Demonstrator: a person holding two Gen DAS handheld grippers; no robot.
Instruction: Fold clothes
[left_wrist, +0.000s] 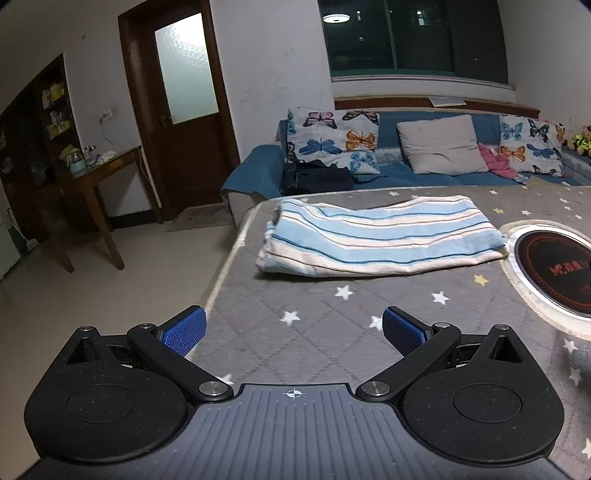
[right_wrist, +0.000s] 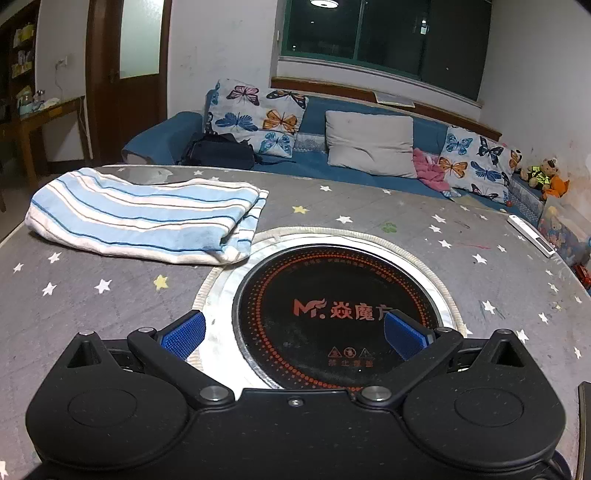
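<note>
A blue and white striped cloth lies folded into a long flat bundle on the grey star-patterned table cover. It also shows in the right wrist view at the left, its right end touching the cooktop ring. My left gripper is open and empty, above the table cover, well short of the cloth. My right gripper is open and empty, over the round black induction cooktop, to the right of the cloth.
The cooktop is set into the table at the right. The table's left edge drops to a tiled floor. A blue sofa with cushions stands behind. A white remote lies at the far right edge.
</note>
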